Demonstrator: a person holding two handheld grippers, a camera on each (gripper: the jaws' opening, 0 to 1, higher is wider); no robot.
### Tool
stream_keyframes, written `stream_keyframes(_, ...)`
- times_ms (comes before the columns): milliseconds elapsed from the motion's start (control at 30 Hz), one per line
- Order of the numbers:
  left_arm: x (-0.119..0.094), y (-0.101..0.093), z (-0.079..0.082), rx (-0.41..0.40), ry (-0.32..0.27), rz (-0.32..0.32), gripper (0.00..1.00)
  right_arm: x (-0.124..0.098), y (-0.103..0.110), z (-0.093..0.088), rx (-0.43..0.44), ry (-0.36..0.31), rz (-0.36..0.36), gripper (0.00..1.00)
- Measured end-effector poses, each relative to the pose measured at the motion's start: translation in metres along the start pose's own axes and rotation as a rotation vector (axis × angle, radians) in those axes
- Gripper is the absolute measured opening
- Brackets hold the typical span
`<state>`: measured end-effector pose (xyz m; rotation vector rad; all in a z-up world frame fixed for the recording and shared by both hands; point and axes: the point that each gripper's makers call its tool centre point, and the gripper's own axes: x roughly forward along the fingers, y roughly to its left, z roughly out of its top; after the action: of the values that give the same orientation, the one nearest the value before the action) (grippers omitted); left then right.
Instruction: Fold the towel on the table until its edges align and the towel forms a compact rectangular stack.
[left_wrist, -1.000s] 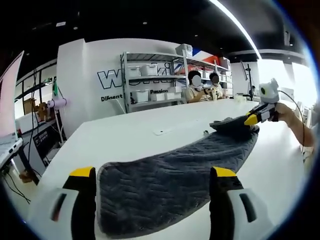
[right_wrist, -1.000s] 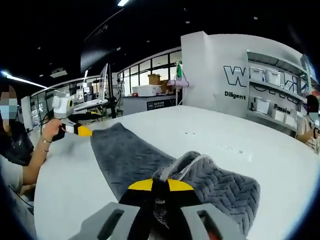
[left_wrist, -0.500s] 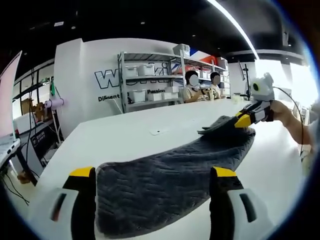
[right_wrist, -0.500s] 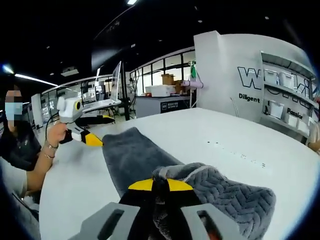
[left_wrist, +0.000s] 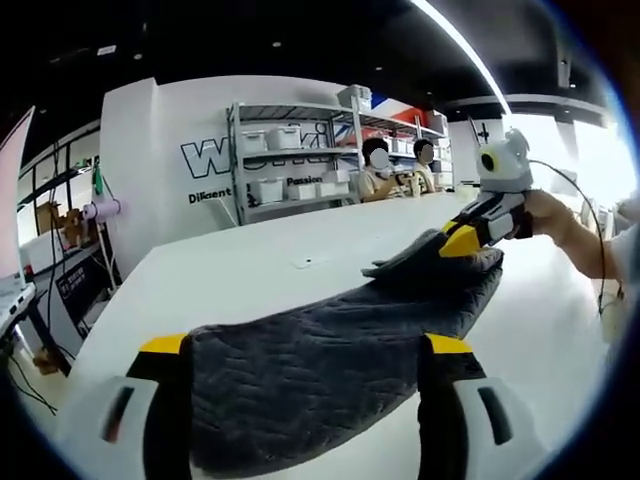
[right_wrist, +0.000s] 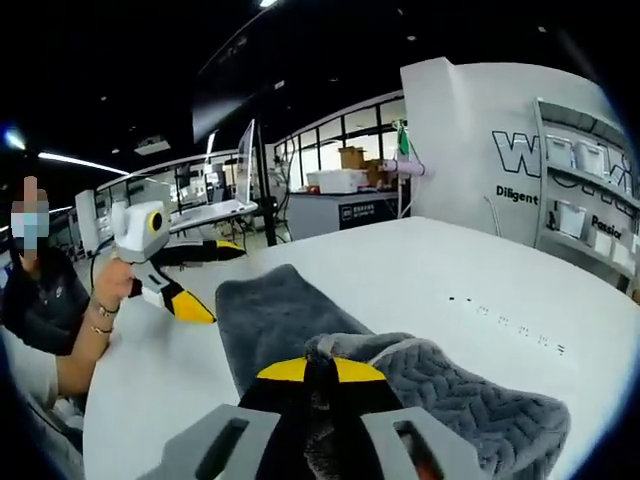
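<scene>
The left gripper (left_wrist: 300, 350) stands with its jaws spread either side of the near end of the grey towel (left_wrist: 330, 350), pinching nothing. The towel lies lengthwise on the white table (left_wrist: 250, 270), running toward the right gripper (right_wrist: 320, 372). That one is clamped on the lifted far end, so the first fold looks barely begun.

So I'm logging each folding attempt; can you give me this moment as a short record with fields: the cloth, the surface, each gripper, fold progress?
cloth: dark grey quilted towel, stretched long across the table
surface: white table
right gripper: jaws shut on the towel's far end, that end lifted and curled back over the towel
left gripper: jaws open, standing either side of the near end
fold progress: begun, edges not yet aligned
</scene>
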<state>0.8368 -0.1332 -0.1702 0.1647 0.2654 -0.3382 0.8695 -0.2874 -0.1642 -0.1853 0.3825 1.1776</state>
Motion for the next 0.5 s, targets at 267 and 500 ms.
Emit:
stream_keyframes(267,-0.001,0.000,0.000,-0.002,0.000,0.000,0.98,0.023,0.010,0.015,-0.028,0.005,0.019,0.07)
stream_keyframes(500,-0.002,-0.003,-0.003,0.005,0.014,-0.019,0.98,0.041,0.019,0.028,-0.035,-0.005,0.048,0.07)
